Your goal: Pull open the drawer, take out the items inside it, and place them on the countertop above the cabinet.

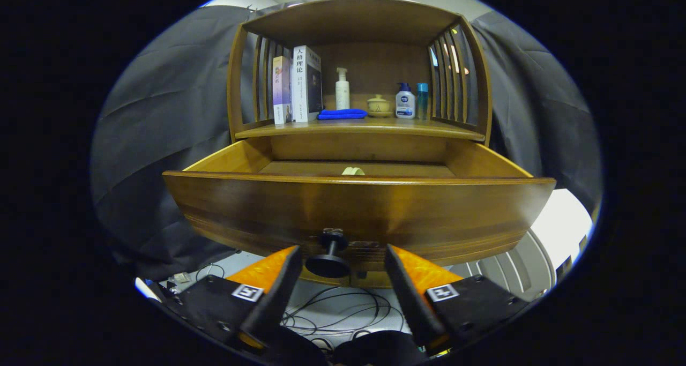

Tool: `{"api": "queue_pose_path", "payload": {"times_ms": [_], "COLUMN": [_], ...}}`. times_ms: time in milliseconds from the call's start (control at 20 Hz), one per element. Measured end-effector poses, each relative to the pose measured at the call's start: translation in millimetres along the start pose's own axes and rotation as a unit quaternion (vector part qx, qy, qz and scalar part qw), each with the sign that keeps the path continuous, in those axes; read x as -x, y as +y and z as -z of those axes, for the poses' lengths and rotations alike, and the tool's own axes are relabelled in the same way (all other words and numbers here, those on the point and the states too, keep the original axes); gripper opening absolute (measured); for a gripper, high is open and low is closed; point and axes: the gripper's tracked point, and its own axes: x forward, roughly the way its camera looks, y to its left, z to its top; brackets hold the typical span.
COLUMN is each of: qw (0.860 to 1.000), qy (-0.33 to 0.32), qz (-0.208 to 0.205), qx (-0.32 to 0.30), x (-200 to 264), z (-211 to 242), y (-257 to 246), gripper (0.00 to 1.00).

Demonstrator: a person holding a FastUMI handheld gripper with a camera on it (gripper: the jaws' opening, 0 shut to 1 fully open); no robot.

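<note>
Gripper view: drawer [359,208] pulled open, pale item [353,171] seen inside near front. Gripper [340,264] fingers spread apart, knob [328,259] sat between, untouched. Countertop [359,129] above, already cluttered.

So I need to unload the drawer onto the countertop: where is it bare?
Countertop: a bare front strip ahead of everything. Behind it, crowded: books, blue cloth, pump bottle, small pot, two bottles. Gripper open around the drawer knob.

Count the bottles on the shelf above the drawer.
3. A white pump bottle stands behind the blue cloth; a white-and-blue pump bottle and a teal bottle stand together right of the small pot. The books may hide others.
</note>
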Motion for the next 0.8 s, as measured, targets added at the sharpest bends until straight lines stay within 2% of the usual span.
{"api": "queue_pose_path", "payload": {"times_ms": [50, 350, 800], "qw": [1.000, 0.999, 0.999], "qy": [-0.002, -0.032, -0.048], "qz": [-0.006, 0.001, -0.019], "qx": [-0.003, 0.005, 0.001], "x": [5.2, 34.2, 46.7], "z": [-2.7, -39.0, -96.8], "y": [-0.4, -15.3, -11.0], "gripper": [1.00, 1.00, 1.00]}}
